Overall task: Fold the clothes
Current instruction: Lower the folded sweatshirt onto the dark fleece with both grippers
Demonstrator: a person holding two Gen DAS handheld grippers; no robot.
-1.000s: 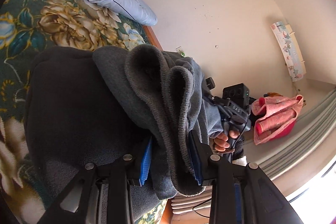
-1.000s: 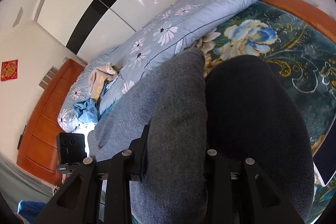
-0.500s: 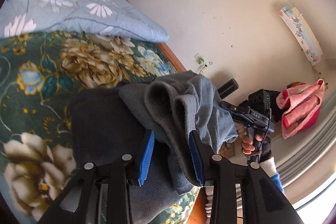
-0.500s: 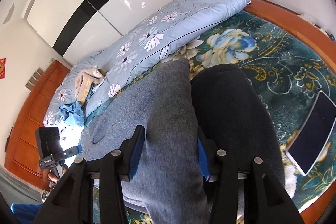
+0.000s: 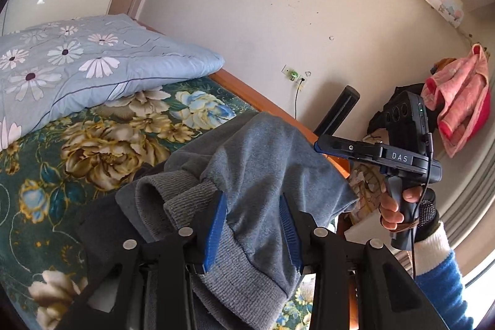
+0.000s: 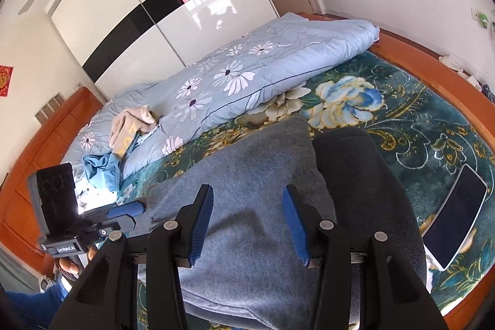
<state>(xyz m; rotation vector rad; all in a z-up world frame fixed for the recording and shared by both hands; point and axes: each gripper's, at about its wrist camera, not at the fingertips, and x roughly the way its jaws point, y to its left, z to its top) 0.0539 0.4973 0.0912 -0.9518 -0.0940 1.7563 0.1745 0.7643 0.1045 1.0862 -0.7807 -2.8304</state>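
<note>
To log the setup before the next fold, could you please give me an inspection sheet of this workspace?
Surface: bed with green floral blanket.
Job's things: grey garment overlapping a dark garment.
Clutter: phone on the blanket; beige and blue clothes on a light blue quilt.
Grippers: left gripper shut on the grey garment's end; right gripper open above it.
Cables: thin cable hanging from a wall socket; another along the right gripper's handle.
Surroundings: sliding-door wardrobe; pink garment hanging on the wall.
</note>
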